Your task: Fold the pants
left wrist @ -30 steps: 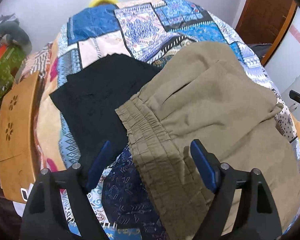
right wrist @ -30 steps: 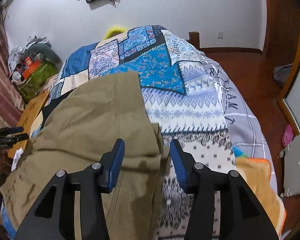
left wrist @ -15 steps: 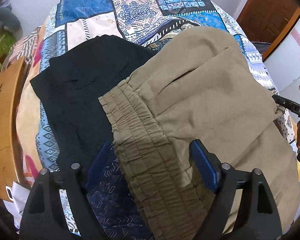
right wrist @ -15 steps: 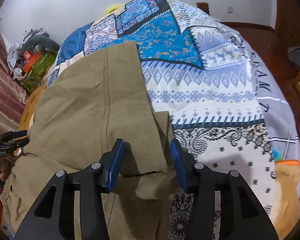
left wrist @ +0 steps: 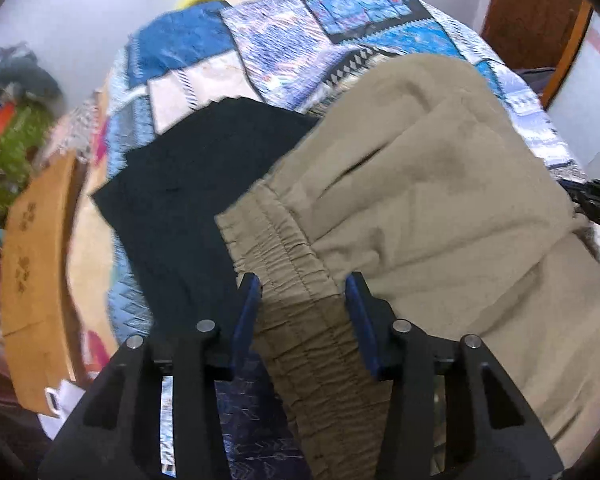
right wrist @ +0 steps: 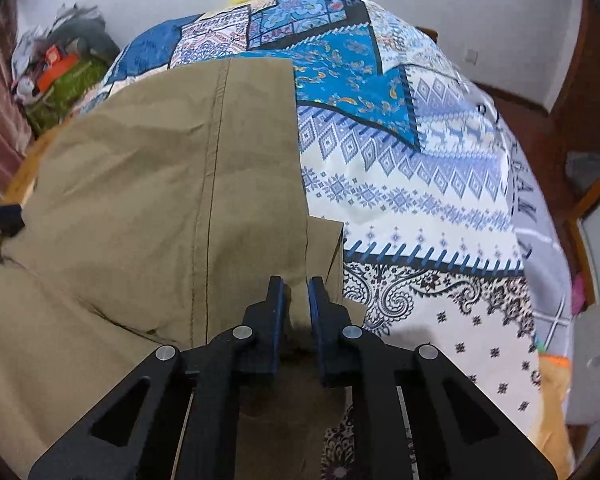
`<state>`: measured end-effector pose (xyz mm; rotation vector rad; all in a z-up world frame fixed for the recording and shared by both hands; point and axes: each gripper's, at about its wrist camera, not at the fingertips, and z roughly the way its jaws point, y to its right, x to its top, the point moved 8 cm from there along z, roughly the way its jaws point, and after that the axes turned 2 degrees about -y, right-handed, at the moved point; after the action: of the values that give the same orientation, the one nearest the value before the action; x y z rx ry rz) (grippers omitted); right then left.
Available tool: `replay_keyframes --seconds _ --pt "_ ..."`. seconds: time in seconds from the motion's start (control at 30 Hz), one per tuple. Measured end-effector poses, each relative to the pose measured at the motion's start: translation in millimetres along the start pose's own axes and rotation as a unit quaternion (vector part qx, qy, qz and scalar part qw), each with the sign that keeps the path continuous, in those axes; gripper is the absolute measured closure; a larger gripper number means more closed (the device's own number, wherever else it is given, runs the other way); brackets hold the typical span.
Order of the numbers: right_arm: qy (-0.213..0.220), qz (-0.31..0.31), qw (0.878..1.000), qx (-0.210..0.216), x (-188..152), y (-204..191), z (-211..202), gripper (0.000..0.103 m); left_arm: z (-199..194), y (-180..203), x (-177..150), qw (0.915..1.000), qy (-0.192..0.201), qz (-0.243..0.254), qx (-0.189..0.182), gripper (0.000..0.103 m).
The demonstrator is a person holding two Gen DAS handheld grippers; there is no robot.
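Khaki pants (right wrist: 148, 200) pinched in right gripper (right wrist: 296, 284), left gripper (left wrist: 302, 292) astride waistband (left wrist: 284, 248).

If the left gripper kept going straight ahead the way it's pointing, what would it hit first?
The left gripper would probably just push further into the khaki pants: their elastic waistband already lies between its fingers. The black garment lies off to the left. Depth is uncertain.

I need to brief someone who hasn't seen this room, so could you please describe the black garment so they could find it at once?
Start at the bed with the blue patchwork quilt. On it lies a pair of khaki pants with an elastic waistband. The black garment lies flat directly beside that waistband, toward the wooden bed board, partly tucked under the khaki cloth; it is the only plain dark piece on the bed.
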<state>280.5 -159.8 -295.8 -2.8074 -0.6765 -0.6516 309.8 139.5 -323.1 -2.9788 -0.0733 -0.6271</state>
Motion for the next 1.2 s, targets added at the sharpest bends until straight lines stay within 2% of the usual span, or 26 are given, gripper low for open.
replay_keyframes --seconds 0.13,0.3,0.43,0.5,0.57,0.63,0.8,0.83,1.0,1.2 --pt "-0.028 -0.001 1.000 0.003 -6 -1 15 0.093 9 -7 -1 0.9990 -0.018 -0.039 -0.014 0.056" --pt "-0.046 0.002 0.999 0.002 -4 0 15 0.092 8 -7 -3 0.9990 -0.016 -0.035 -0.022 0.051" --pt "-0.057 0.010 0.998 0.005 1 5 7 0.087 -4 -13 -3 0.9952 -0.035 -0.062 -0.067 0.038" --pt "-0.056 0.012 0.998 0.010 4 3 1 0.081 -12 -19 0 0.9943 -0.028 -0.072 -0.074 0.033" --pt "-0.042 0.014 0.999 0.016 11 2 -10 0.072 -21 -30 8 0.9948 -0.013 -0.081 -0.061 0.028" --pt "-0.018 0.011 1.000 0.022 22 -2 -25 0.057 -26 -43 17 0.9945 0.002 -0.092 -0.050 0.025" --pt "0.040 0.005 0.999 0.027 57 -10 -54 0.042 -21 -64 37 0.9924 0.006 -0.115 -0.045 0.019" --pt "0.050 0.005 0.998 0.028 65 -13 -57 0.042 -17 -65 42 0.9919 0.003 -0.116 -0.053 0.016" --pt "0.080 -0.001 0.997 0.015 102 -10 -52 0.040 15 -67 56 0.9890 -0.021 -0.128 -0.070 0.016" --pt "0.070 0.020 0.997 0.019 132 -2 -17 0.040 55 -66 58 0.9868 -0.054 -0.133 -0.075 0.016"
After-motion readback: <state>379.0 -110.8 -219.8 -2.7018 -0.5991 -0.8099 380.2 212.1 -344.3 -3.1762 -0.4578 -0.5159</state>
